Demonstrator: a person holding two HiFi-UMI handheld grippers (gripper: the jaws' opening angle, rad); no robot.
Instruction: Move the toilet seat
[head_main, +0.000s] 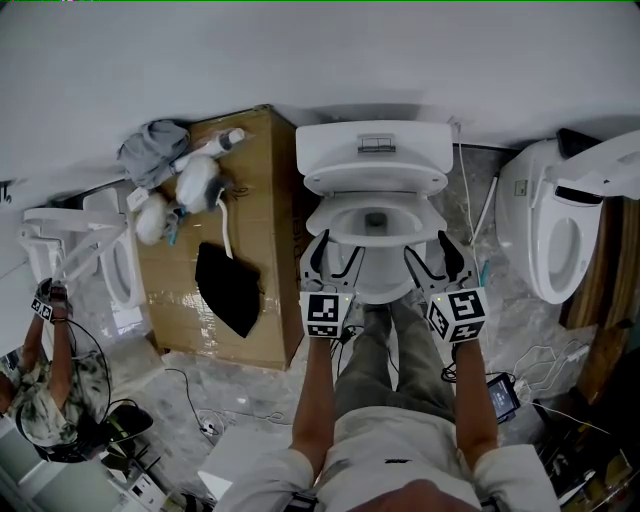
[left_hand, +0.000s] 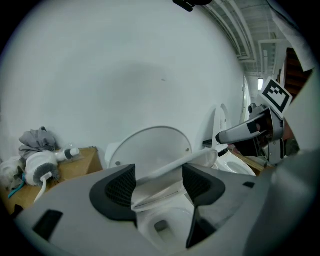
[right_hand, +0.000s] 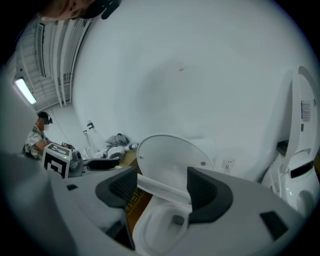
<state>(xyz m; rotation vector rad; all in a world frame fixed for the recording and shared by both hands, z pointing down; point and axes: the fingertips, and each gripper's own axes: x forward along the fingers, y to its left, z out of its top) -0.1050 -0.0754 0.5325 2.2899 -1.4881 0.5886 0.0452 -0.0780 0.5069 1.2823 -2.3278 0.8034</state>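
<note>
Toilet seat clamped from both sides – lifted off the bowl.

Left gripper (head_main: 333, 255) and right gripper (head_main: 437, 255) each closed on one side rim of the white toilet seat (left_hand: 165, 175), held at a tilt above the open bowl (head_main: 375, 222). Just behind, the lid (right_hand: 170, 160) upright against the tank (head_main: 373, 145). To the left of the toilet, a cardboard box (head_main: 255, 160) with a black cloth (head_main: 228, 288) and grey rags (head_main: 152, 150) on top – to the right, a second toilet (head_main: 550, 230), with cables (head_main: 545, 360) on the floor near it.
</note>
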